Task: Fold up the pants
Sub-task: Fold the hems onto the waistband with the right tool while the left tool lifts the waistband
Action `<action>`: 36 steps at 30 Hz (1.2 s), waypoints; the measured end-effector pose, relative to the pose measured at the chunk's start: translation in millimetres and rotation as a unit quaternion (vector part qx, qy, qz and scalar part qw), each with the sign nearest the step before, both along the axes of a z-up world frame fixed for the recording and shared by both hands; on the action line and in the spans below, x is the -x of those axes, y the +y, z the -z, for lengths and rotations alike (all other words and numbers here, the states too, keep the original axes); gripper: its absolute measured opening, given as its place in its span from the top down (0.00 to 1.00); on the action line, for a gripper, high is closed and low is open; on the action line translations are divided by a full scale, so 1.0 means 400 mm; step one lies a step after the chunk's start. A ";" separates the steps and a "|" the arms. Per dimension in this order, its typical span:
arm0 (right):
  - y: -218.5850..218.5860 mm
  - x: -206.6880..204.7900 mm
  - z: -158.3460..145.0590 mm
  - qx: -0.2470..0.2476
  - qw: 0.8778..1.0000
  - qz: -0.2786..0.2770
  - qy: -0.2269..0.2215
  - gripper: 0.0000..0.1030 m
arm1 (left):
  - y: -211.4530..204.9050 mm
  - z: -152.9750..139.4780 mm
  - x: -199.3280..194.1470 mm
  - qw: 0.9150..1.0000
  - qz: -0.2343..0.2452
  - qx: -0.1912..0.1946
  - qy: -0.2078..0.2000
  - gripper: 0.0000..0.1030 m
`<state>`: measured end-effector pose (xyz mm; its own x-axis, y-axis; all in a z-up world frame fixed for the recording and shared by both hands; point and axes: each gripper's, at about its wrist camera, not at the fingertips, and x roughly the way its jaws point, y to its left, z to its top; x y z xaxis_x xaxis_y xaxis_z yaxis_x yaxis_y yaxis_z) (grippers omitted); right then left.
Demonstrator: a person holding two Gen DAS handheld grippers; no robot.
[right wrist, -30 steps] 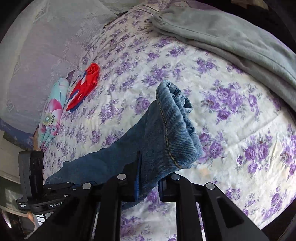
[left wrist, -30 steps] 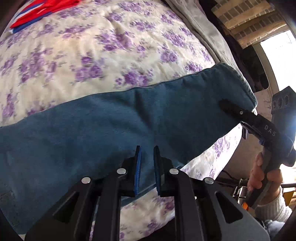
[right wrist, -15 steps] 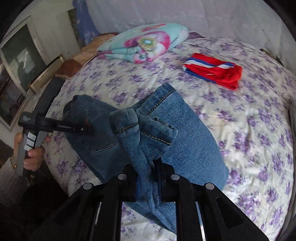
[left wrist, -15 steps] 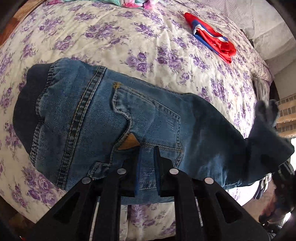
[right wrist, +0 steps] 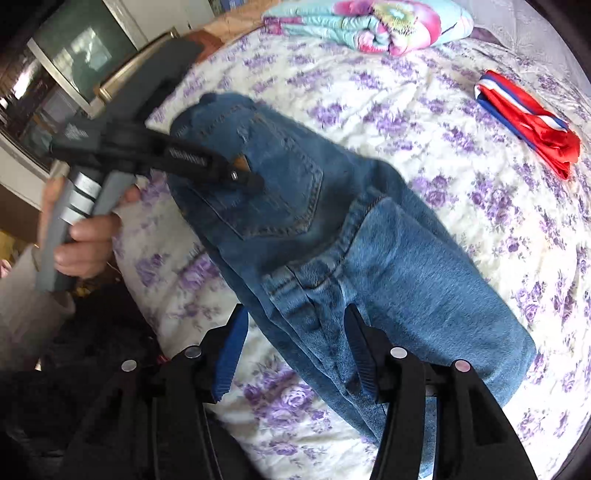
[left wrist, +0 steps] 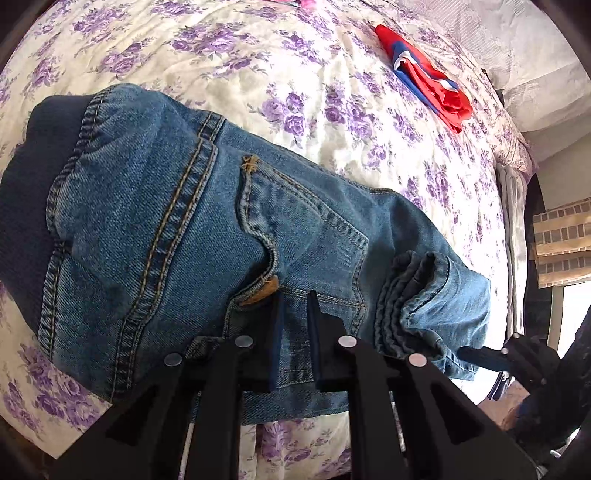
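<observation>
The bed, with its cover of purple flowers, carries everything here. On it the jeans lie near the edge closest to you, back pocket up, and the leg part is folded over so the hems sit in a small bunch on top of the seat area.

Your left gripper is closed nearly all the way and seems to pinch the denim just under the pocket, beside a small brown tag. Your right gripper has just been opening; now its jaws stand about half apart. The folded denim lies between them, but the pads do not press on it, so it holds nothing.

To do this step well, I think you should keep the left pinch steady as an anchor while the right side lets go. Then lift the right gripper straight away, so that a finger does not catch the hems and pull the fold open. The hems look a little crumpled, so you could flatten them before the next fold.

Further back lie a folded red cloth and a pillow with pink flowers.

About writing: there is white lettering on the arm of the left gripper in the right camera view, but it is too blurred to read. The brown tag shows no text that I can read.
</observation>
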<state>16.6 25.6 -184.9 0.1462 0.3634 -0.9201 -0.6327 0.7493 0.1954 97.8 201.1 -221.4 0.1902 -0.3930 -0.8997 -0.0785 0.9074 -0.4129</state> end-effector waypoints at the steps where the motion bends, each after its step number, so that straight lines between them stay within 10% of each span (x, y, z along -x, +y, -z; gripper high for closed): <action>1: -0.009 -0.004 -0.017 -0.016 1.000 0.008 -0.009 0.56 | 0.003 -0.001 0.003 1.000 0.001 -0.001 0.000 0.88; 3: -0.015 -0.020 -0.008 -0.016 1.000 0.016 -0.006 0.95 | 0.002 -0.001 0.005 1.000 0.000 -0.001 0.000 0.88; 11: 0.022 -0.040 0.170 0.019 0.998 0.026 0.058 0.97 | 0.070 -0.130 0.079 0.999 -0.032 0.010 -0.040 0.86; 13: 0.023 -0.045 0.148 0.021 0.996 0.034 0.082 0.93 | 0.136 -0.186 0.125 0.996 -0.069 -0.006 -0.060 0.54; 15: 0.028 -0.053 0.093 -0.006 0.996 0.026 0.082 0.93 | 0.201 -0.214 0.164 0.991 -0.106 -0.033 -0.069 0.47; 21: 0.035 -0.106 0.054 0.007 0.998 0.066 -0.016 0.92 | 0.325 -0.142 0.205 0.984 -0.176 -0.012 -0.022 0.47; 24: 0.035 -0.125 0.164 0.033 0.997 0.074 0.014 0.94 | 0.331 -0.061 0.192 0.981 -0.189 0.036 0.006 0.44; 32: -0.012 -0.077 0.068 0.003 0.995 0.087 0.052 0.85 | 0.325 0.045 0.095 0.968 -0.206 0.137 0.032 0.37; 36: -0.086 -0.085 0.059 -0.024 0.990 0.106 0.087 0.82 | 0.297 0.017 0.054 0.977 -0.185 0.102 0.022 0.61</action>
